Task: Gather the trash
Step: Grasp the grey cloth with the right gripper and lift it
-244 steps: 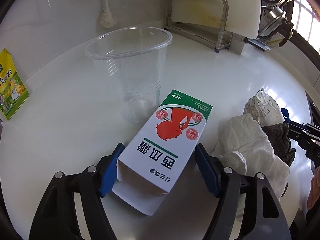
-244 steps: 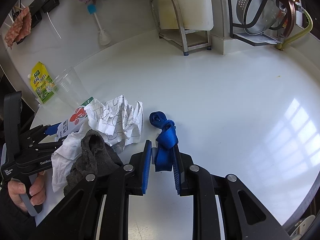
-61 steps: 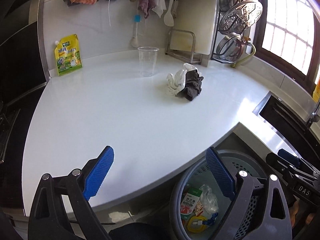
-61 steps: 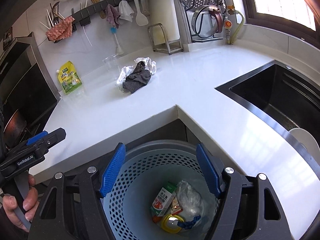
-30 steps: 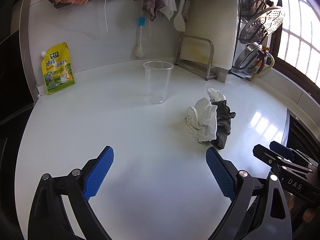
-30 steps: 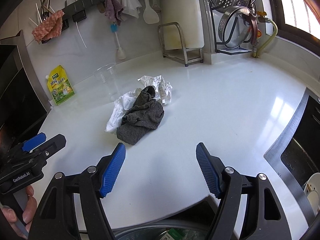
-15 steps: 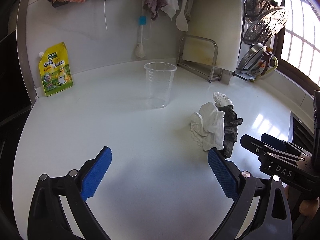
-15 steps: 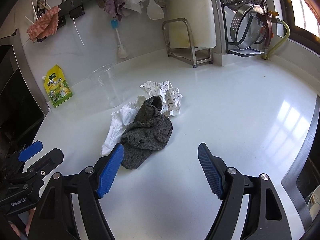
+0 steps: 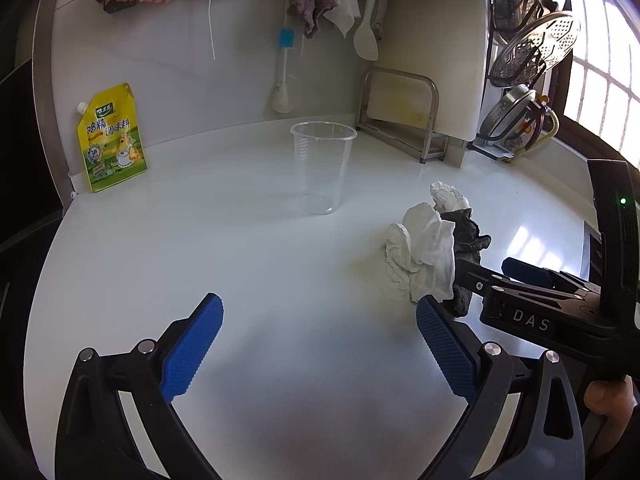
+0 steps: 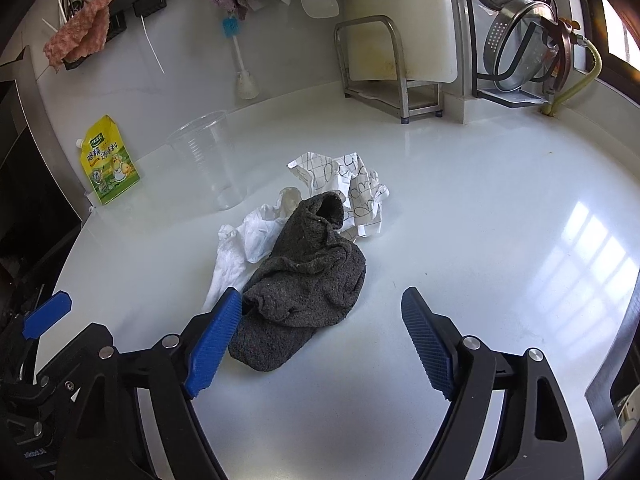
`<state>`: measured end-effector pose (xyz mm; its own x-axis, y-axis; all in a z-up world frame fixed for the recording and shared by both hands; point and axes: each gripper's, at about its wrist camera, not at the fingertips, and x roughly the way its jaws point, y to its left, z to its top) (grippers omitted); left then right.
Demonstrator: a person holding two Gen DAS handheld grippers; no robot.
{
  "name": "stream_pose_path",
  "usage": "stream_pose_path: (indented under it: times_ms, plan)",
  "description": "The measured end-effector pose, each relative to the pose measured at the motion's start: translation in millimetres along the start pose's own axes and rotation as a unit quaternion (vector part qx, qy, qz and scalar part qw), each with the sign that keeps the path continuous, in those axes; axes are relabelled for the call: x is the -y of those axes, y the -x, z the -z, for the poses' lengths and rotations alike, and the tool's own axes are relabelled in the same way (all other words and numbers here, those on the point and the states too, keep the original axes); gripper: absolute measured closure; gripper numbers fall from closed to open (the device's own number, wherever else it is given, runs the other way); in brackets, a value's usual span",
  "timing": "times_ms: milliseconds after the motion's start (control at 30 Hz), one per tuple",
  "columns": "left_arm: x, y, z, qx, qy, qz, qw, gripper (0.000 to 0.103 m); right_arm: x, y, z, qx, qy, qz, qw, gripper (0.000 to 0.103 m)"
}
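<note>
A pile of trash lies on the white counter (image 10: 460, 208): a grey knitted cloth (image 10: 308, 272), a white tissue (image 10: 240, 248) to its left and a crumpled printed paper (image 10: 348, 184) behind it. A clear plastic cup (image 9: 322, 168) stands upright further back. My right gripper (image 10: 320, 332) hovers low at the cloth's near end, and its jaws are opening. The cloth's near edge lies between them beside the left pad, and they do not press it. My left gripper (image 9: 318, 340) is open over bare counter, left of the pile, with nothing between its fingers.
A yellow seasoning pouch (image 9: 112, 140) leans on the back wall at the left. A metal rack with a cutting board (image 10: 384, 60) and a colander stand (image 10: 516, 48) sit at the back right. The dark sink edge (image 10: 616, 360) runs along the right.
My right gripper has moved forward and lower onto the pile, so the grey cloth now reaches between its wider jaws. The left gripper has barely moved.
</note>
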<state>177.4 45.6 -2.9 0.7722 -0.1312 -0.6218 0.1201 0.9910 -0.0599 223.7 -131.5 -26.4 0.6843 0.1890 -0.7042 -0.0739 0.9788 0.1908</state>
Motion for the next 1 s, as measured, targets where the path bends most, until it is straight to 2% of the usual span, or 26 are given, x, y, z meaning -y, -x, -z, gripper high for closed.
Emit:
stream_pose_path:
  times_ms: [233,267,300,367,433,567,733,1000]
  plan:
    - [3,-1,1,-0.004,-0.006,-0.003,1.0,0.008,-2,-7,-1,-0.002,0.003,-0.001,1.0,0.025]
    - [3,-1,1,-0.004,-0.006,-0.004,1.0,0.008,-3,-7,-1,-0.002,0.004,-0.002,1.0,0.028]
    - [3,-1,1,-0.005,-0.006,-0.004,1.0,0.008,-3,-7,-1,-0.003,0.005,-0.006,1.0,0.032]
    - [3,-2,1,-0.008,-0.004,0.0,1.0,0.008,-4,-8,-1,-0.011,0.008,-0.016,1.0,0.051]
    - [2,-3,0,-0.014,0.001,0.006,0.9999,0.008,-6,-7,1,-0.008,0.013,-0.016,1.0,0.058]
    - [3,-5,1,-0.024,0.01,0.015,0.9996,0.008,-1,1,4,-0.005,0.009,-0.034,0.999,0.083]
    - [13,-6,-1,-0.026,0.006,0.017,0.9995,0.008,17,18,11,0.005,-0.01,-0.041,0.999,0.089]
    - [43,-13,-4,-0.032,-0.012,0.025,0.9991,0.008,51,50,25,0.032,-0.047,-0.052,0.997,0.091]
